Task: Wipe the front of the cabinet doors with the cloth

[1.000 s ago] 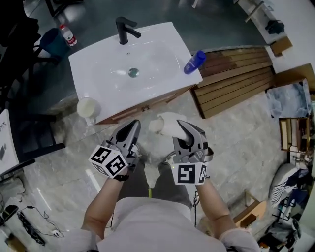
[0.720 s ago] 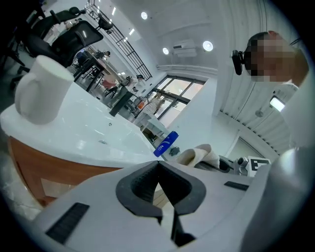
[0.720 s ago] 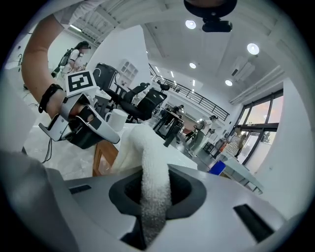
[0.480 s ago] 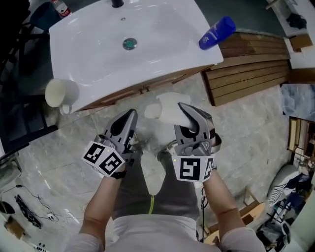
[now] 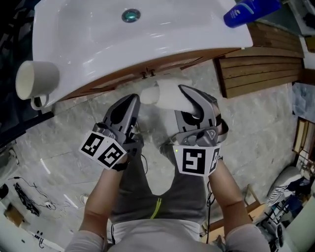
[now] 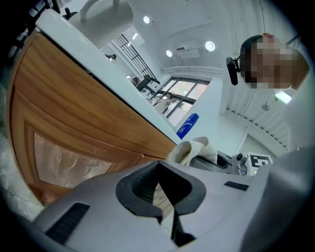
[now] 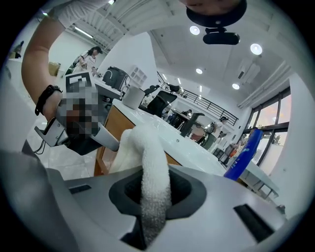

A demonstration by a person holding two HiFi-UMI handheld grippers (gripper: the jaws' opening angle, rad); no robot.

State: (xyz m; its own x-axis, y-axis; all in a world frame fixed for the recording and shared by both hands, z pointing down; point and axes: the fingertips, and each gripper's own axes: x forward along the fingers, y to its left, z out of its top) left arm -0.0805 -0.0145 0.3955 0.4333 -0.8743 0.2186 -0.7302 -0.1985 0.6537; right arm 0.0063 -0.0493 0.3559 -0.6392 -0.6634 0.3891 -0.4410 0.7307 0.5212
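Note:
The wooden cabinet doors (image 5: 118,81) show as a narrow brown strip under the white sink top (image 5: 98,44). My right gripper (image 5: 189,97) is shut on a white cloth (image 5: 165,93), which bulges forward just short of the door fronts. In the right gripper view the cloth (image 7: 147,152) rises from between the jaws of that gripper (image 7: 155,197). My left gripper (image 5: 132,102) hangs beside it, shut with nothing in it. The left gripper view looks up along a door panel (image 6: 74,128), with the gripper (image 6: 162,206) and the cloth (image 6: 192,150) to its right.
A blue bottle (image 5: 251,10) lies on the sink top's right corner and a white cup (image 5: 37,81) stands at its left edge. Wooden slats (image 5: 261,64) lie on the floor to the right. Marble floor and the person's legs (image 5: 157,187) are below.
The view has closed in on the cabinet. Both grippers have moved forward toward the doors, and the cloth is now near the door fronts.

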